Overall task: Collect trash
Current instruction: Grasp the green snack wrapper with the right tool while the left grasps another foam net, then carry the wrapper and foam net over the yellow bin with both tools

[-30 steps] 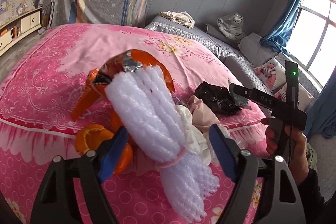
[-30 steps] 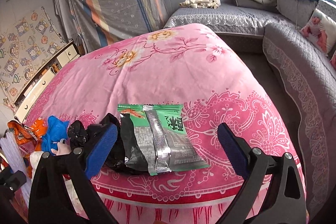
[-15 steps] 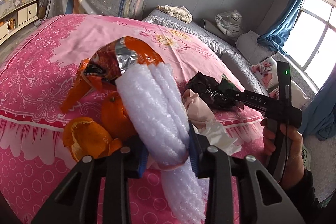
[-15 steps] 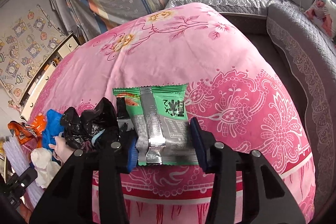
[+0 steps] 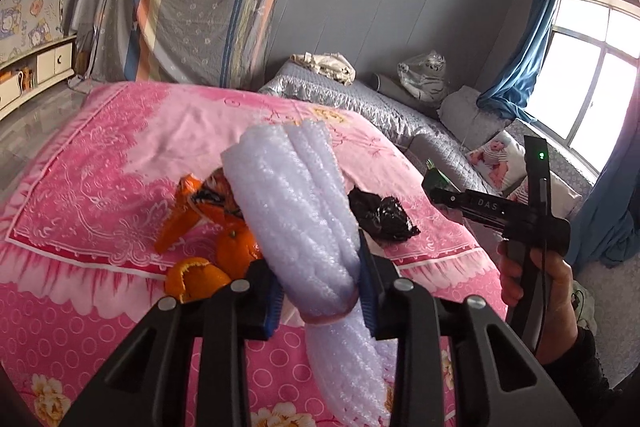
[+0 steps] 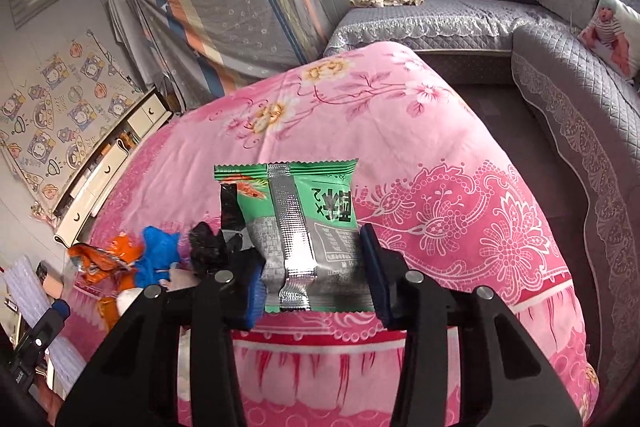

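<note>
Foam roll [image 5: 296, 227] lower end cut off by bottom edge, orange wrapper [image 5: 216, 195] half hidden behind it, green packet [image 6: 304, 227] print unreadable.

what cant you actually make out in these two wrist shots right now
- Left wrist view: the lower end of the white foam-net roll is cut off by the bottom edge, behind the left gripper.
- Left wrist view: the torn orange foil wrapper is partly hidden behind that roll.
- Right wrist view: the print on the green foil snack packet is too small to read; the right gripper covers its sides.
</note>
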